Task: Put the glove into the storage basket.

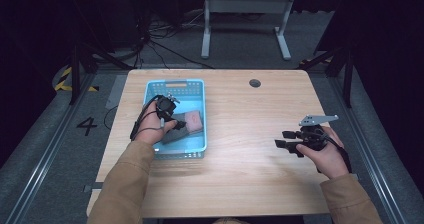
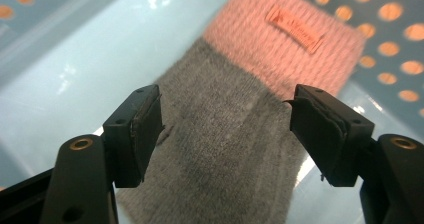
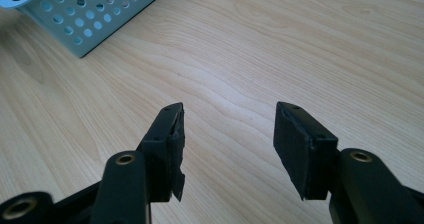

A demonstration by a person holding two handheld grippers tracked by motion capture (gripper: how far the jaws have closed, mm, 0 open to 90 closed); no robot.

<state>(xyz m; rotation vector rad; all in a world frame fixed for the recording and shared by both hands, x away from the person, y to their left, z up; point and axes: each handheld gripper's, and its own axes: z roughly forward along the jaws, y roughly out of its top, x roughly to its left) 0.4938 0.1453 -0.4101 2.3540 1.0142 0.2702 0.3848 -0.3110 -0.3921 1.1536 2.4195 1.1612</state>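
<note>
We have the left gripper (image 2: 227, 119) down inside the light blue perforated plastic basket (image 1: 198, 86), which sits on the left half of the pale wooden table (image 1: 250, 174). Its jaws stand wide apart, one on each side of the grey knitted sock with a pink cuff (image 2: 235, 134), and the pads do not press on the fabric. The sock lies flat on the basket floor, cuff toward the far wall.

We judge the step in hand to be setting the sock down in the basket. To finish it well, we should lift the left gripper straight up, keeping the jaws spread so neither pad snags the knit and drags it, and clear the basket rim before swinging away.

The right gripper (image 3: 227, 144) hovers over bare table on the right, jaws apart and empty; we can leave it parked there.
</note>
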